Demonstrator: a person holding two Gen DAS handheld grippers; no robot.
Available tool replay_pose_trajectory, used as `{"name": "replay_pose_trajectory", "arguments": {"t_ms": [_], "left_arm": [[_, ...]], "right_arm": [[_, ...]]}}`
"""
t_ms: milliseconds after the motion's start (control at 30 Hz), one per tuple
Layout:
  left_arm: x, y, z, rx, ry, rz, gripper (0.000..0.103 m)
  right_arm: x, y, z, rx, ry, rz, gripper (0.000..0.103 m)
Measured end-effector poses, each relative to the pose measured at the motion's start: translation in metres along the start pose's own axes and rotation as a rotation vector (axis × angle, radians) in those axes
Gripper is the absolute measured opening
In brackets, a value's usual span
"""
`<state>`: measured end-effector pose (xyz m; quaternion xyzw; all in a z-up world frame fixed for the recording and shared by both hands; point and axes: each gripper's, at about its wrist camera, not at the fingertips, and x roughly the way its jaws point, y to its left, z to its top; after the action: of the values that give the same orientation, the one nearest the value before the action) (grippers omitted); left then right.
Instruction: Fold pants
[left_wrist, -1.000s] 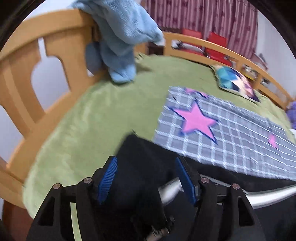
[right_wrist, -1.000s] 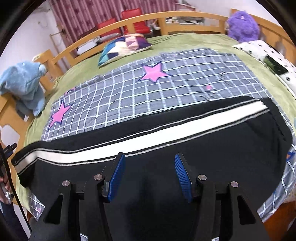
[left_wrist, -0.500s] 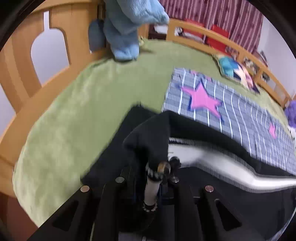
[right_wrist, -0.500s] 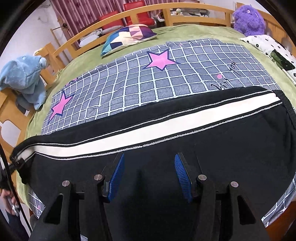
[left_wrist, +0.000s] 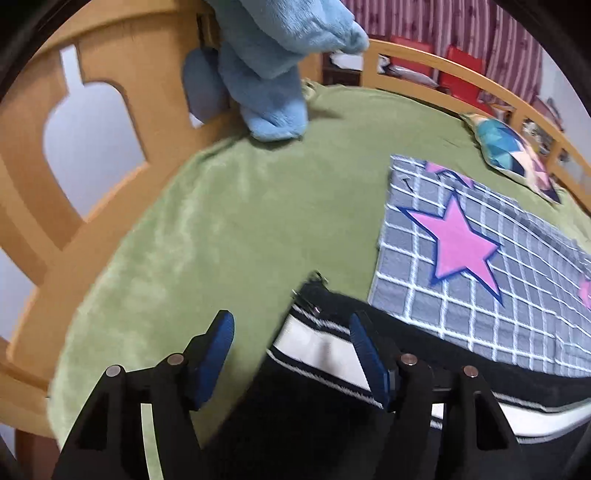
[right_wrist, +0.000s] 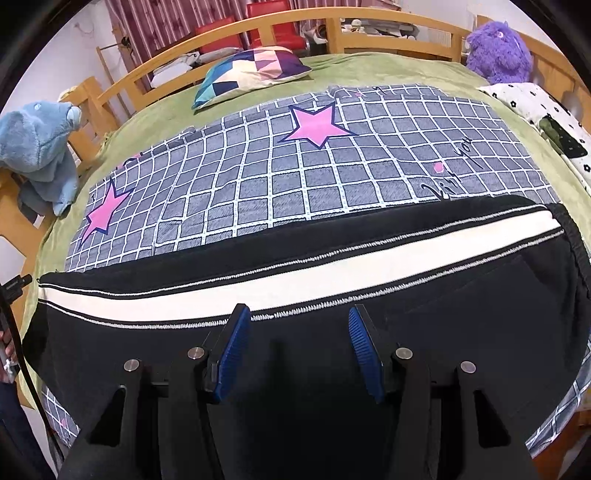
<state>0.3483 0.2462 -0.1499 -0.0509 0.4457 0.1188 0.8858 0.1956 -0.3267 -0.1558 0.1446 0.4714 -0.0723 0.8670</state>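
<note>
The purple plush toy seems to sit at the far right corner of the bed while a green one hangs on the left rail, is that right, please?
Not quite: the plush toy on the left rail is blue, not green, as the right wrist view shows. The purple plush toy does sit at the far right corner.

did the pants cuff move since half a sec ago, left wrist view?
Yes. The pants cuff was bunched and lifted toward the pink star; now it lies flat on the green blanket, between the opening jaws of the left hand-held gripper.

Black pants (right_wrist: 317, 295) with a white side stripe (right_wrist: 258, 280) edged in fine white stitching lie flat, stretched lengthwise across the bed's near edge, leg hem (left_wrist: 314, 314) at left, waistband (right_wrist: 576, 266) at right.
</note>
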Motion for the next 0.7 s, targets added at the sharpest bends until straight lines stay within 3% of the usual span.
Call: {"name": "replay_pose_trajectory", "arguments": {"t_ms": [133, 400, 433, 567, 600, 700], "left_arm": [[0.022, 0.0, -0.005, 0.033, 0.037, -0.034, 0.063], [0.079, -0.004, -0.011, -0.005, 0.129, -0.131, 0.064], [0.081, -0.004, -0.013, -0.015, 0.124, -0.136, 0.061], [0.063, -0.004, -0.013, 0.029, 0.082, -0.142, 0.02], [0.051, 0.0, -0.012, 0.022, 0.059, -0.158, 0.015], [0.01, 0.028, -0.006, -0.068, 0.007, -0.236, 0.015]], "right_arm": [[0.008, 0.004, -0.002, 0.003, 0.011, 0.009, 0.055], [0.019, 0.01, -0.014, 0.014, 0.045, -0.024, 0.055], [0.02, 0.011, -0.016, 0.018, 0.051, -0.028, 0.055], [0.022, 0.013, -0.019, 0.024, 0.063, -0.032, 0.055], [0.022, 0.015, -0.019, 0.027, 0.062, -0.028, 0.055], [0.018, 0.019, -0.016, 0.027, 0.052, -0.012, 0.055]]}}
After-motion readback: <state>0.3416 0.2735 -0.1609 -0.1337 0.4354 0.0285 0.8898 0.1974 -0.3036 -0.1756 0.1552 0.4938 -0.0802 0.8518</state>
